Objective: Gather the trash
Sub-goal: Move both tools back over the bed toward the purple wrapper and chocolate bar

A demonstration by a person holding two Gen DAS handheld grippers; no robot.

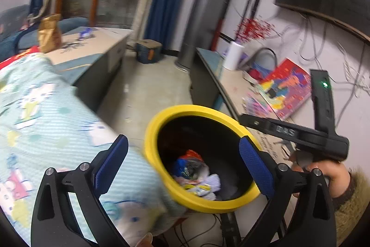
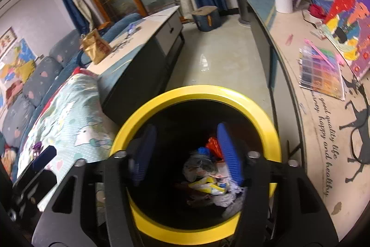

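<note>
- The trash (image 2: 208,177) lies in the bottom of the yellow-rimmed bin (image 2: 261,112): crumpled wrappers and tissue, likely light and soft (pinch a bunched fold).
- The left gripper (image 1: 182,166) gapes wide, empty; the right gripper (image 2: 185,154) stands partly apart over the bin, nothing held.
- The tabletop (image 2: 323,131) reads "good quality life… happy and healthy".

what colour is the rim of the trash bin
Yellow rim on a black trash bin; clearest in the right wrist view.

Trash (image 2: 208,175) in bin (image 2: 266,122) (beside bed (image 2: 67,117)).

Black tool (image 1: 182,163) frames, blue ribbed pads (image 1: 111,163) (silver screws), fuzzy olive sleeve (image 1: 351,205)
</note>
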